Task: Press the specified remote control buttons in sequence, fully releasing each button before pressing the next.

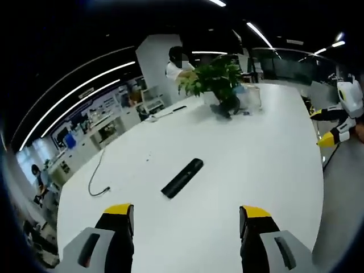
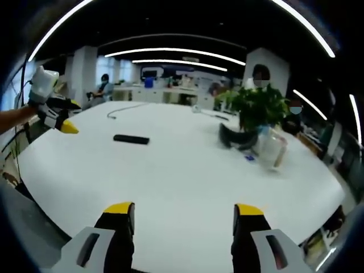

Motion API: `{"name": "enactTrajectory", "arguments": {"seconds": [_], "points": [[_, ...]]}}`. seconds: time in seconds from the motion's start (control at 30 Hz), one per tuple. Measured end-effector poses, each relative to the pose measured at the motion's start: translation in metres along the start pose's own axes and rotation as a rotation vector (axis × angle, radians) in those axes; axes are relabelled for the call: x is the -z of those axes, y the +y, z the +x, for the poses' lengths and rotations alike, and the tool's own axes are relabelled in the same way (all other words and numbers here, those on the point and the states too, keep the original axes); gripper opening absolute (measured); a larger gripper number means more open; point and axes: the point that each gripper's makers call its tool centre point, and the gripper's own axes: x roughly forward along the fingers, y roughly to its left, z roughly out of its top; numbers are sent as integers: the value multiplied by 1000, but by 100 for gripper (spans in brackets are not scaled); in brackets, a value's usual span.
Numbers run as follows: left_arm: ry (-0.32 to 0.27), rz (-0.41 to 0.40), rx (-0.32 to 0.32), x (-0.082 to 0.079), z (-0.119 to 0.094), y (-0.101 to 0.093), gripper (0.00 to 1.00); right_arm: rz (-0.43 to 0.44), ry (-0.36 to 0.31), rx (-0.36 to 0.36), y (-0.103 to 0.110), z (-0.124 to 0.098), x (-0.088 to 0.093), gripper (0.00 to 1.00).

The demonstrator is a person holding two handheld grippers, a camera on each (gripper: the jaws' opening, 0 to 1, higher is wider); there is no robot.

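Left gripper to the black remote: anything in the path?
Nothing visible. Bare white table lies between the left gripper and the slim black remote control. The thin black cable lies off to one side, and the green potted plant is far beyond.

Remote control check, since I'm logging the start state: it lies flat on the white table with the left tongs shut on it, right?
Not quite. The remote control does lie flat on the white table, but the left tongs are open and apart from it, as the left gripper view shows.
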Motion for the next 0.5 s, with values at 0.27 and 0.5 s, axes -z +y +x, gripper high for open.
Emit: {"name": "enactTrajectory", "arguments": {"seconds": [0.27, 0.5], "points": [[10, 60, 35, -20, 19, 10, 78, 1, 15, -2, 0, 1, 3, 67], [36, 113, 64, -27, 35, 17, 74, -6, 31, -2, 0, 2, 5, 66]]}}
